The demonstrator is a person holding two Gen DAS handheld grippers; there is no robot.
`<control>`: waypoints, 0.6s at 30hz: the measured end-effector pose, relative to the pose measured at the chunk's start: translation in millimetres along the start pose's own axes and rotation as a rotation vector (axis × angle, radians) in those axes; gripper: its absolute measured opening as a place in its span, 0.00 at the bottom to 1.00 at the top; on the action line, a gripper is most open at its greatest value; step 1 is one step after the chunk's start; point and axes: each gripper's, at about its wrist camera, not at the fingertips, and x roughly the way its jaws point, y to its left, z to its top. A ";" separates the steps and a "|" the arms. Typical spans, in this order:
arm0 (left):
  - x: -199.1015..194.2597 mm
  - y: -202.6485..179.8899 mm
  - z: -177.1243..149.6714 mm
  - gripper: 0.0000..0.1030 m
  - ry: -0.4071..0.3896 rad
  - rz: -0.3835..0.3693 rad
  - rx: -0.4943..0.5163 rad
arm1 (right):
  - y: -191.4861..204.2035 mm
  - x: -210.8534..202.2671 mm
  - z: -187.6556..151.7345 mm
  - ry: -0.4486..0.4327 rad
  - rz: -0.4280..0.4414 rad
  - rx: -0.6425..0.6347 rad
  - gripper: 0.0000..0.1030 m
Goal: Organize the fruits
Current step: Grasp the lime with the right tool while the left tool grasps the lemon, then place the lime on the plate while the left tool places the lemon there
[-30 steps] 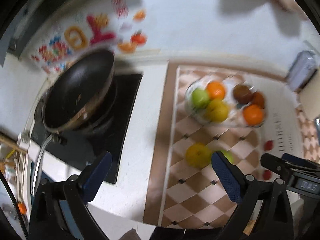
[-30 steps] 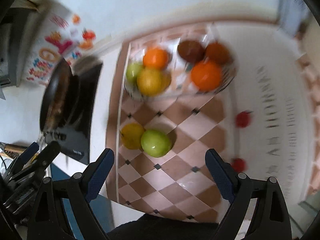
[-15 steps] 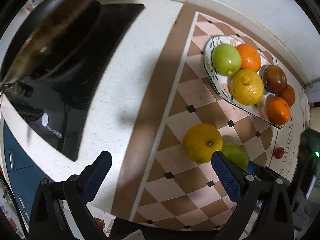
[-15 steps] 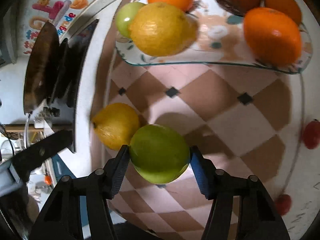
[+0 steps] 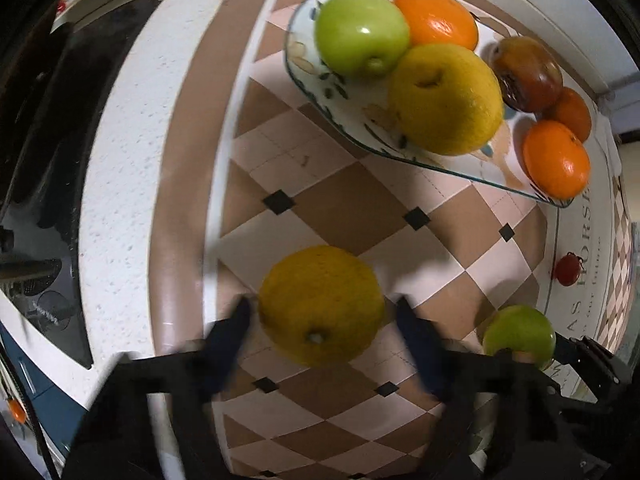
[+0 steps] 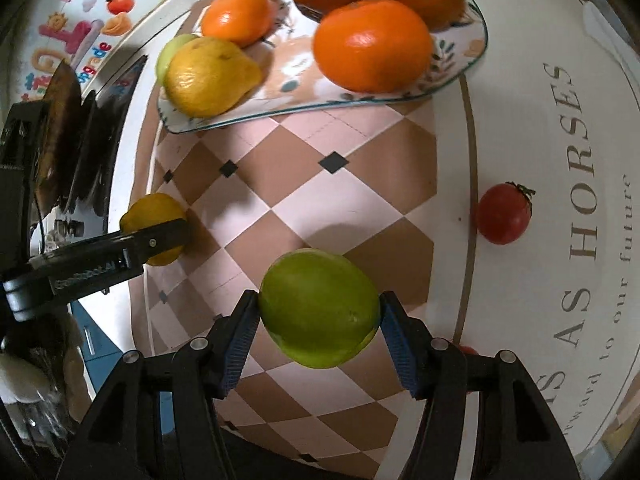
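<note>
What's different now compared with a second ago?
Both grippers dropped from high above the counter to the two loose fruits. The right gripper closed on the green apple; the left gripper now straddles the yellow citrus, its fingers blurred, grip unclear. The plate of fruit and the cherry tomato stayed put.

checkered mat | on it — plate, lemon, tomato

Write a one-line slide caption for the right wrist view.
Right gripper clamps a green apple above the checkered mat, with the fruit plate ahead and a cherry tomato to the right.
</note>
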 end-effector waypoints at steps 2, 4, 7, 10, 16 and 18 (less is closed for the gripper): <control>-0.1 -2.4 0.4 0.55 -0.018 0.008 0.013 | -1.0 -2.1 2.4 -0.011 0.003 0.009 0.62; 0.1 -5.5 1.4 0.55 -0.031 0.013 0.018 | -4.4 -4.1 5.1 -0.015 0.009 0.017 0.62; -0.4 -7.5 3.8 0.55 -0.042 0.014 0.018 | -11.6 -6.6 6.7 -0.020 0.015 0.020 0.62; -5.0 -11.2 3.0 0.55 -0.057 0.012 0.026 | -10.6 -6.5 7.2 -0.021 0.019 0.019 0.62; -37.0 -23.2 7.1 0.55 -0.116 0.006 0.067 | -16.7 -11.5 4.0 -0.028 0.071 0.056 0.62; -56.4 -28.8 9.0 0.55 -0.133 -0.037 0.070 | -19.2 -21.2 5.2 -0.044 0.104 0.072 0.62</control>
